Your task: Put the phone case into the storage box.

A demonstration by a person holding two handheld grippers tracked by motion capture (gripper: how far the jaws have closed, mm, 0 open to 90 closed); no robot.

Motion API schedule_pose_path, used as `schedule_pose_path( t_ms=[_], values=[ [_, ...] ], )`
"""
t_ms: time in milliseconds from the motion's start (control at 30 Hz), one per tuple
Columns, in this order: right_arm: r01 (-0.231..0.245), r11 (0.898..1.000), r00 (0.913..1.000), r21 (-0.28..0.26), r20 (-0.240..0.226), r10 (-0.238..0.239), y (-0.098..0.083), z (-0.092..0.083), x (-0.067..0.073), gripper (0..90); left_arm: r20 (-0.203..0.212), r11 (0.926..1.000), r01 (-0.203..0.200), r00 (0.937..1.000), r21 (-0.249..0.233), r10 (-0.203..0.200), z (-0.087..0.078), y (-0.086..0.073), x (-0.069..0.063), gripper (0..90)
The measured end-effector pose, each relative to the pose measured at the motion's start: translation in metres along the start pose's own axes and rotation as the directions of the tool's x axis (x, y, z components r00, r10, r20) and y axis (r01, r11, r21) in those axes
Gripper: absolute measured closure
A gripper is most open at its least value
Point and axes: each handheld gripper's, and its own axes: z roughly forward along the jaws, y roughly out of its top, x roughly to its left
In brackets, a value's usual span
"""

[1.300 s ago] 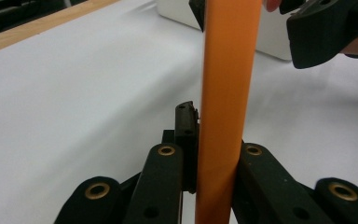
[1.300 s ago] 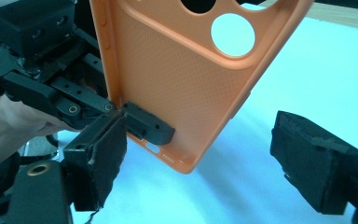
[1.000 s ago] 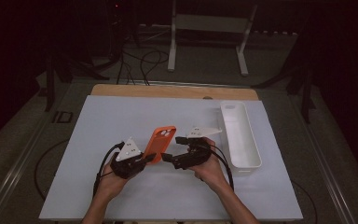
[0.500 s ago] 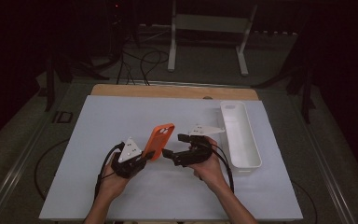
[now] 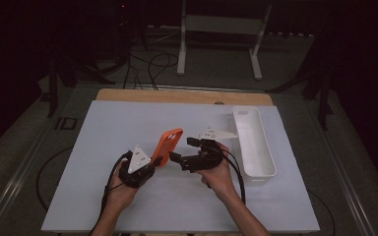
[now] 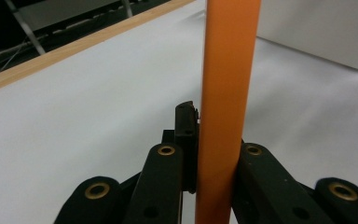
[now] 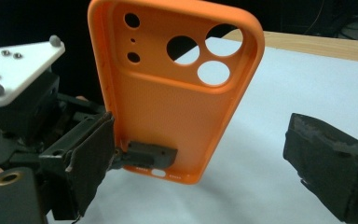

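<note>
Upright, orange phone case (image 7: 177, 107), camera holes uppermost.

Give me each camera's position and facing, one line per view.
High view: above the person's side, facing forward and down on the table; both forearms, left gripper, right gripper.
Left gripper view: rides the left gripper, looks along its jaws, shut on the case edge.
Right gripper view: rides the right gripper, jaws open, faces the case's inside.
Shared: orange case; high and left gripper views share the white tray.

Long white tray (image 5: 254, 142) — right side of white table (image 5: 108, 128)
</note>
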Motion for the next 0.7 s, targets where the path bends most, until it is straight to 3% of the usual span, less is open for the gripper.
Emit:
schedule_pose_path(
  t_ms=[433,700],
  values=[
    [-0.048,0.997,0.9989,-0.061,-0.001,0.048,0.011,0.004,0.007,8.9,-0.032,1.0000,-0.005,0.9995,-0.006,0.004,0.004,-0.001,-0.005,85.2],
    [-0.099,0.990,0.9951,-0.100,-0.006,0.099,0.014,0.008,0.010,9.0,-0.033,0.9999,-0.011,0.9994,-0.004,0.011,0.005,-0.001,-0.009,85.3]
  ],
)
